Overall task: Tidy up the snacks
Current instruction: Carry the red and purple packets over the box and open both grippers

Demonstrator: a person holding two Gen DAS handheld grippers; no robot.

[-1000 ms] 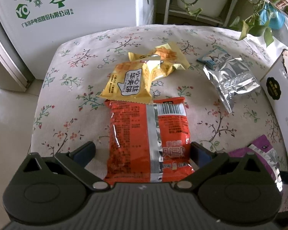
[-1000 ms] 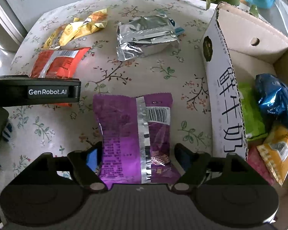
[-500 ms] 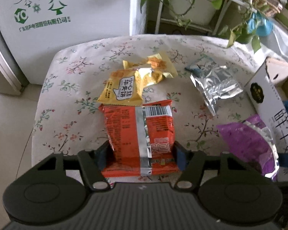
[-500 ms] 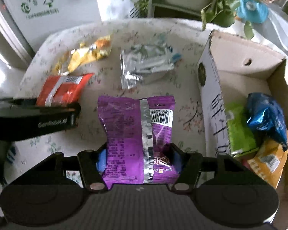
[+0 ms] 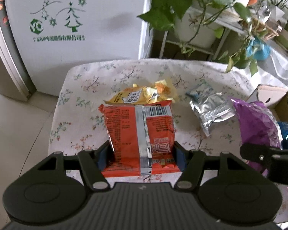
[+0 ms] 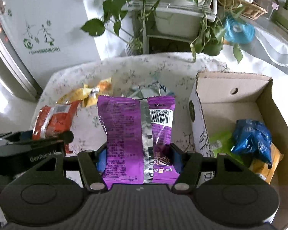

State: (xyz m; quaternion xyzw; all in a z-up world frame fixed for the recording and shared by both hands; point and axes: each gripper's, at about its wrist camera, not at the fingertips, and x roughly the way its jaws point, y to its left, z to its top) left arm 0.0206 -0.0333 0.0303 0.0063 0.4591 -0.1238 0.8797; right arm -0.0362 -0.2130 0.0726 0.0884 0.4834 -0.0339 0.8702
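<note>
**A:** Holding two packets at once, were you?

**B:** Yes. My left gripper (image 5: 142,153) was clamped on the orange packet (image 5: 139,132), pads pressed against its lower edges, its jaws having just been closing on it. My right gripper (image 6: 139,158) was clamped the same way on the purple packet (image 6: 138,134). Both packets stood clear of the tabletop (image 5: 82,118), long axes running up the frame away from me.

**A:** And where did they have to go?

**B:** Into the cardboard box (image 6: 230,103), I judged, since it already held a blue packet (image 6: 252,138), a green packet (image 6: 219,140) and a yellow one. In the right wrist view the box sat at the right of the frame, just beside the purple packet; in the left wrist view only a corner showed, at the far right edge. So my right hand was the nearer, and its packet had to travel sideways to the right, over the box's near wall.

**A:** How did the packets look?

**B:** Both back side up: silver seam down the middle, barcode near the top, small print on the left. They were puffy and pinched in where my pads held them.

**A:** Anything left behind?

**B:** The yellow packets (image 5: 144,95) and a silver packet (image 5: 211,111) lay on the flowered cloth, toward the upper middle.
</note>
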